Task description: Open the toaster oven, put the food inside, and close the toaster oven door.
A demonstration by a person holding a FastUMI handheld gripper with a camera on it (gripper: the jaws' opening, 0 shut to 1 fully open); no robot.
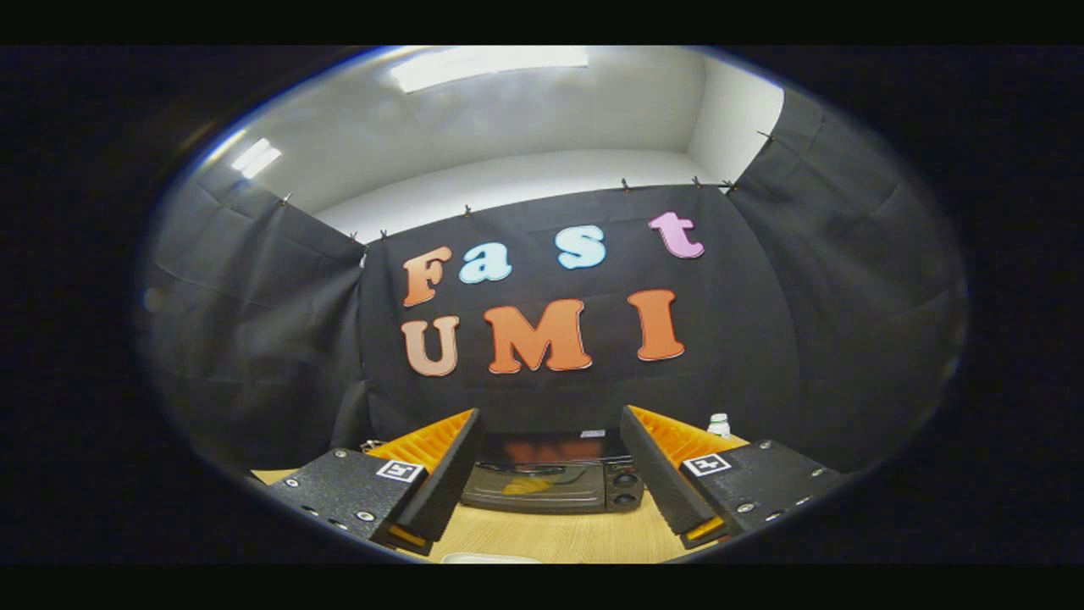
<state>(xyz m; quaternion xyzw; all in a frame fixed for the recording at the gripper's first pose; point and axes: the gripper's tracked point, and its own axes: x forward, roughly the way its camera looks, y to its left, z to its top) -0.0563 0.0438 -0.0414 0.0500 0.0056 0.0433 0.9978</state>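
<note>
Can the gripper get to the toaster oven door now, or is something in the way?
Probably yes. The gripper has its jaws open, and the toaster oven, door shut, sits just beyond them on the wooden table, with bare table between.

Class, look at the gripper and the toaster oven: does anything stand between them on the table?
Nothing visible does. The gripper is open, and the toaster oven, door shut, sits beyond its fingers across bare wooden table. A small bottle stands off to the side, clear of the path.
</note>
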